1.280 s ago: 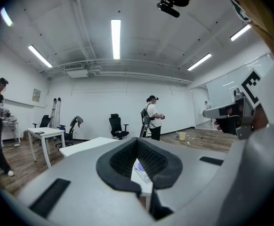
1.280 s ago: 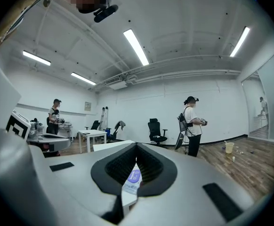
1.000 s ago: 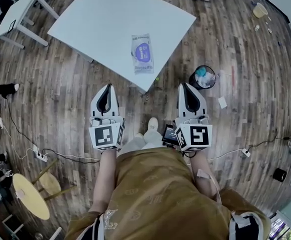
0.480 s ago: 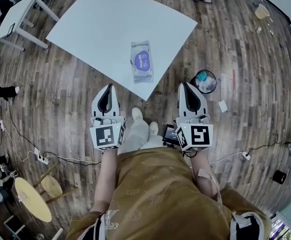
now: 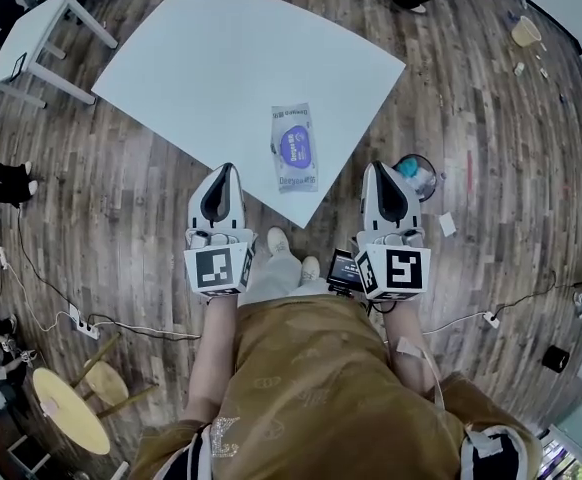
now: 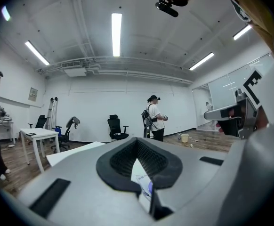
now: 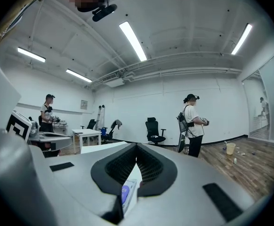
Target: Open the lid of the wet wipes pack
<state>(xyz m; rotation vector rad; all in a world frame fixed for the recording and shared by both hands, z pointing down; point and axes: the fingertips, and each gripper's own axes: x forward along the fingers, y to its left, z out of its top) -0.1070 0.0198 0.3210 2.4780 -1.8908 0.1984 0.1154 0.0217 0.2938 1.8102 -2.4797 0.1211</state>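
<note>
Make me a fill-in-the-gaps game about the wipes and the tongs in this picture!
1. The wet wipes pack lies on the white ___.
2. The left tongs and the right tongs are shut and hold ___.
3. The round bin stands on the wooden ___.
Missing words: table; nothing; floor.

Counted on inspection: one wet wipes pack point(image 5: 294, 148), two grippers, namely left gripper point(image 5: 225, 169) and right gripper point(image 5: 376, 168), two white tables, large table point(image 5: 211, 68) and small table point(image 5: 33, 26), and one waste bin point(image 5: 418, 175).
</note>
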